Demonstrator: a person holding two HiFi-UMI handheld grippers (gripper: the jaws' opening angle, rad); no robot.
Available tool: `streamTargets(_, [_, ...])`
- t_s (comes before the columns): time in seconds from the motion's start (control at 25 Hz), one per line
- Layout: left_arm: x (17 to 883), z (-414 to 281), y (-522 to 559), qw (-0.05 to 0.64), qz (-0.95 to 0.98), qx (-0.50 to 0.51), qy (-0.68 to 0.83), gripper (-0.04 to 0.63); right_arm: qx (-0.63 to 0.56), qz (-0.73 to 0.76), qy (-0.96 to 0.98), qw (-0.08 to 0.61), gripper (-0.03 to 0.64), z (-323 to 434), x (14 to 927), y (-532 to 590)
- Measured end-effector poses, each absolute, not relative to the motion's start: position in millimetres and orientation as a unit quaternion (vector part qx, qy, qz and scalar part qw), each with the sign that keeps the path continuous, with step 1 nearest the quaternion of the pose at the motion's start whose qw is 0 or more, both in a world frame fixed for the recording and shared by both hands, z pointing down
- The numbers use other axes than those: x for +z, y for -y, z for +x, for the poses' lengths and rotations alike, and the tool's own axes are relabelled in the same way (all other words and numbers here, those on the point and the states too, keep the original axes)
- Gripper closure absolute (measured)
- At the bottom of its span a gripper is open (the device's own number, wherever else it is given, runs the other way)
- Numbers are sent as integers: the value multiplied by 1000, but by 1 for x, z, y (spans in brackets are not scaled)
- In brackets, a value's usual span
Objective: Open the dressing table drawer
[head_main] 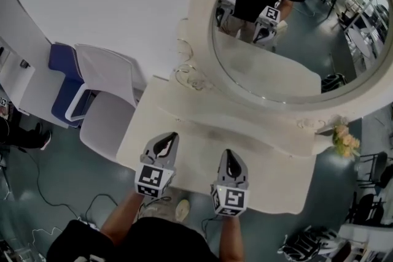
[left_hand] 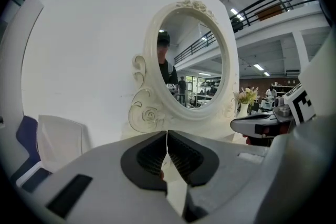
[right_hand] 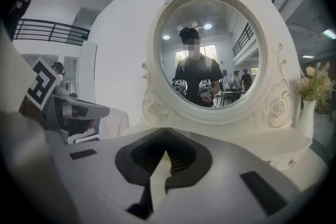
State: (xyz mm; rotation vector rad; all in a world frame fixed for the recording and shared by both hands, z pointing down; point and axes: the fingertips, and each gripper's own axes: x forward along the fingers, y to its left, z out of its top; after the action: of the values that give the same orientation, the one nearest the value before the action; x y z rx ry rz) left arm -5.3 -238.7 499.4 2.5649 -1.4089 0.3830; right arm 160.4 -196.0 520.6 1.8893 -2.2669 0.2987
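The white dressing table (head_main: 270,184) stands against the wall with a large oval mirror (head_main: 295,27) on it. Its drawer front is hidden below the table's near edge. My left gripper (head_main: 167,139) and right gripper (head_main: 228,157) hang side by side over the near part of the tabletop, both pointing at the mirror. In the left gripper view the left gripper (left_hand: 167,132) has its jaws together with nothing between them. In the right gripper view the right gripper (right_hand: 166,129) also has its tips meeting and holds nothing.
A white chair (head_main: 107,95) and a blue chair (head_main: 61,70) stand left of the table. A vase of pale flowers (head_main: 345,141) sits at the table's right end. Cables lie on the floor at the lower left (head_main: 43,193).
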Motion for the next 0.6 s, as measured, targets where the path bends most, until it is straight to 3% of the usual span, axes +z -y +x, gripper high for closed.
streamTargets(0.6, [604,-2,286,154,851,179,469,586,154,617,761,125,618,152,603,237])
